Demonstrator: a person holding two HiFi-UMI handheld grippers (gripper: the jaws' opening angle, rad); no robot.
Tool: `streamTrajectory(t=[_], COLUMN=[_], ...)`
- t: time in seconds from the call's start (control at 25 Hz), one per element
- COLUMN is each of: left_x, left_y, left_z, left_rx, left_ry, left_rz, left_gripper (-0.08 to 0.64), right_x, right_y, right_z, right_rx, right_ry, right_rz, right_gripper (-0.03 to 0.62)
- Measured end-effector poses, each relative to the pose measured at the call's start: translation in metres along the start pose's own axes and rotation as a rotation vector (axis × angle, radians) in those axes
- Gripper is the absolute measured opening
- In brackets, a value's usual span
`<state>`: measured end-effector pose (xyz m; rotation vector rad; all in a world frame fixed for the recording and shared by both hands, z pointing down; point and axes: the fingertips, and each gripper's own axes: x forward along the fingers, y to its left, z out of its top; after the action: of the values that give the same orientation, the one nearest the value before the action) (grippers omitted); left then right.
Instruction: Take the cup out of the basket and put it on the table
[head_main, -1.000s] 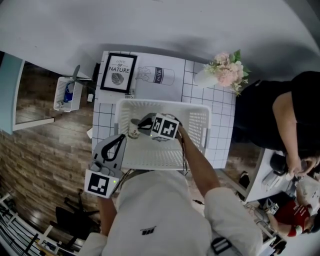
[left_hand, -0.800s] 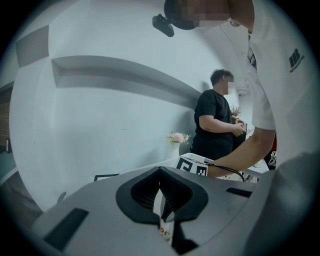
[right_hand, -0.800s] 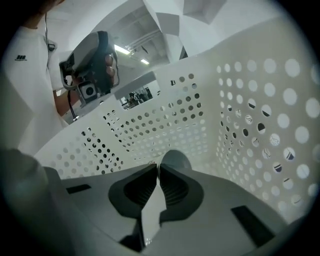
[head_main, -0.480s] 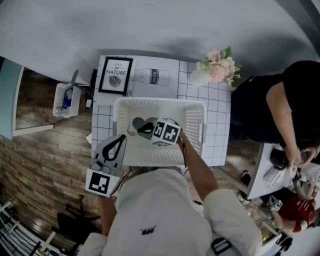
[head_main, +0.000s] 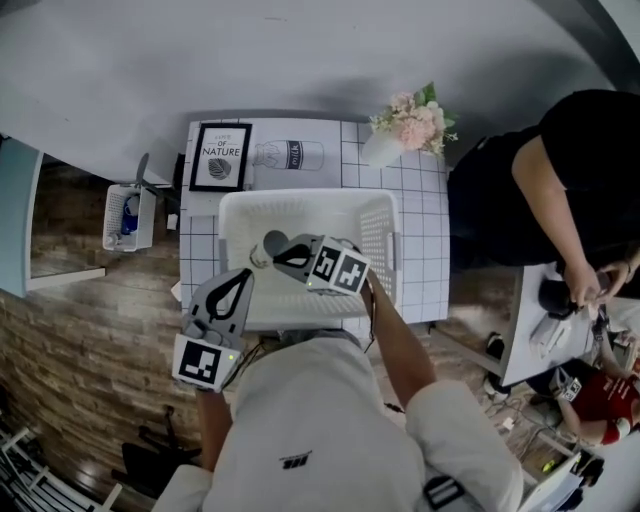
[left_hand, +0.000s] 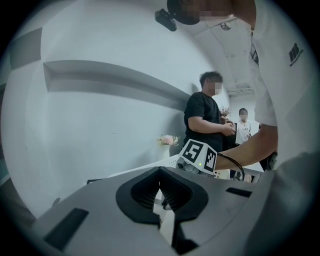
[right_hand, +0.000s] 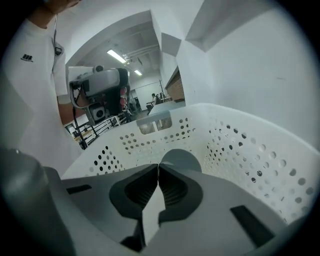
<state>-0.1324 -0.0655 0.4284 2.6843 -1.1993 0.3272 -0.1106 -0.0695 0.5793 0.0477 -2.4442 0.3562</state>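
Right gripper (right_hand: 158, 167): jaws pinched almost together on the cup (right_hand: 180, 158) wall, with the cup at its tips, down inside the basket (right_hand: 235, 145). Left gripper (left_hand: 160, 186): jaws together, empty, beside the right one. Judgement: lift vertically clear of the rim, grip firm, then carry to the table (head_main: 428, 200).

Framed print (head_main: 220, 157) beside milk bottle (head_main: 288, 153); pink flowers (head_main: 410, 118) further right; bystander (head_main: 540, 190) in black.

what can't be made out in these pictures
- Cup: right gripper view, the shut jaws hide all but a rounded part of it.
- Basket floor: head view, the right gripper and the person's arm cover its middle.
- Small crate on the floor: head view, its contents are too small to name.
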Motion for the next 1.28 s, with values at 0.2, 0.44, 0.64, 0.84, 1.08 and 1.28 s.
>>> streamTrajectory(t=[0.2,0.44,0.64,0.84,1.08,1.28], left_x=[-0.001,-0.002,0.0,0.003,0.008,0.017], left_y=[-0.013,-0.03,-0.04,-0.048,-0.056,-0.065], left_z=[0.004,0.007,0.008,0.007,0.01,0.016], left_rx=[0.027,0.051,0.064,0.069,0.087,0.107], left_ry=[-0.01,-0.017,-0.019,-0.022,-0.028,-0.038], left_rz=[-0.054,-0.11,-0.143,-0.168,-0.198,-0.236], left_gripper=[0.006,0.006,0.006,0.006,0.006,0.006], right_x=[-0.014,-0.034,-0.051,-0.069,-0.092,-0.114], right_y=[0.008,0.016,0.015,0.014,0.015,0.017], right_z=[0.005,0.012,0.019,0.022,0.022,0.025], right_rx=[0.011,0.015,0.018,0.029,0.04,0.049], right_ry=[-0.041,-0.093,-0.134,-0.172,-0.214,-0.252], right_rz=[-0.067,-0.146,-0.208,-0.269,-0.334,-0.394], right_gripper=[0.02,0.02,0.02,0.02,0.02,0.02])
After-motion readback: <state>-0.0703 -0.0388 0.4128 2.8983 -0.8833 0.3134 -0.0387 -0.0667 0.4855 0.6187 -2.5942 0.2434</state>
